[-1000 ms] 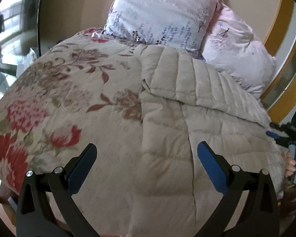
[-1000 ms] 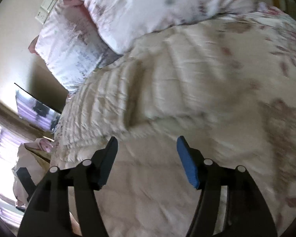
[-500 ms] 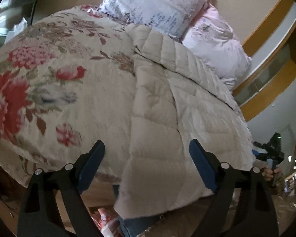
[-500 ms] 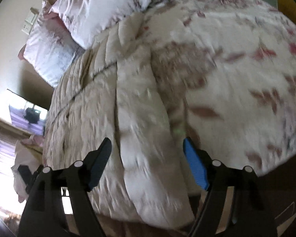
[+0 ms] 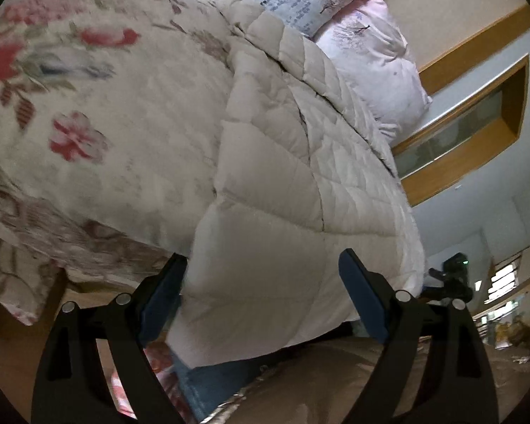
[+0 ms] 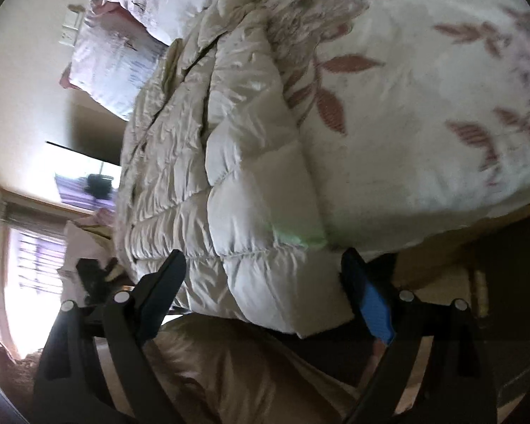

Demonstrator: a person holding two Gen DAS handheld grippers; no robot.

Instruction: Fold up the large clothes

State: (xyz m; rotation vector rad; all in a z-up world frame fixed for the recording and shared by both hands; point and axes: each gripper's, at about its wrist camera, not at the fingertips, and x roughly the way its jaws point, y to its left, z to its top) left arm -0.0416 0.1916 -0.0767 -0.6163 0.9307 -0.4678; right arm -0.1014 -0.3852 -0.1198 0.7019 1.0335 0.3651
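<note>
Left wrist view shows the quilted coat spread lengthwise on the floral bedspread, hem overhanging, unfolded by my judgement; my left gripper gapes empty, my right gripper is opening, empty.

Blown-out window glare, dim foreground, motion blur, fisheye-warped edges.
</note>
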